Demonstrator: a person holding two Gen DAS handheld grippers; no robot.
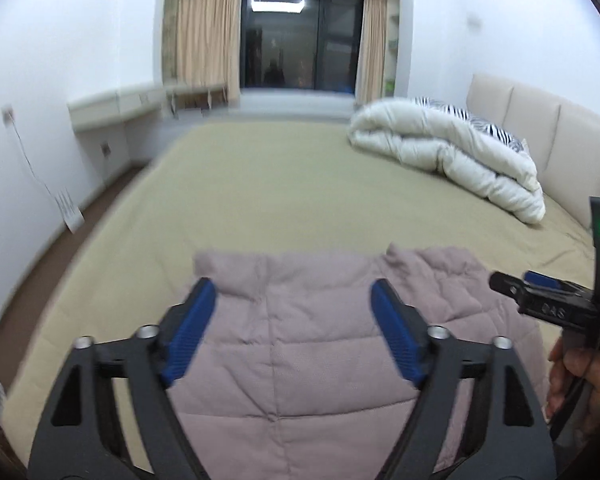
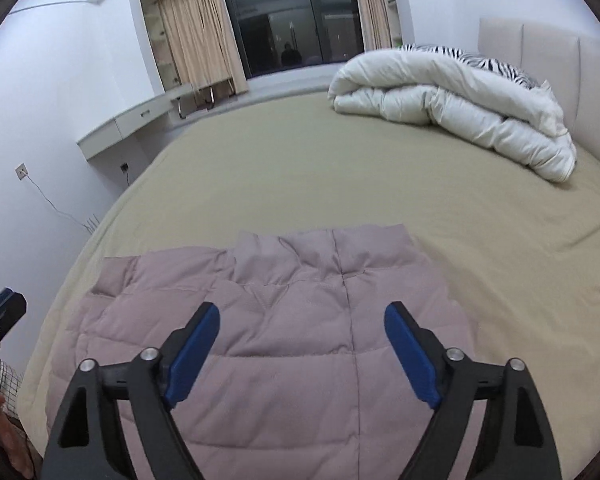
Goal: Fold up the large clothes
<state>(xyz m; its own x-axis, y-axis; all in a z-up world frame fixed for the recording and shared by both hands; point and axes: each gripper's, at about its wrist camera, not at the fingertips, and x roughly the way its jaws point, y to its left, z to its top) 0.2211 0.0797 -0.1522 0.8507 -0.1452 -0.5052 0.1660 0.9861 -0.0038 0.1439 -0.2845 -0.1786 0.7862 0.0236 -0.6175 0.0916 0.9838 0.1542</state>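
Mauve quilted jacket (image 2: 284,340) flat on bed (image 2: 340,184), beneath both tools (left tool (image 1: 294,304), right tool (image 2: 302,328)), spread wide, empty.

A wide bed (image 2: 300,184), covered w/ an olive-tan sheet drawn mostly flat (a few creases near the headboard side), is seen in both views. On its near edge a mauve quilted jacket (image 2: 284,320) is laid flat, collar end towards the window. At the far right corner, approx. against the padded headboard (image 1: 540,120), a white duvet (image 2: 452,108) is bundled in a thick roll. A zebra-print pillow (image 2: 488,60) is partly hidden behind it.
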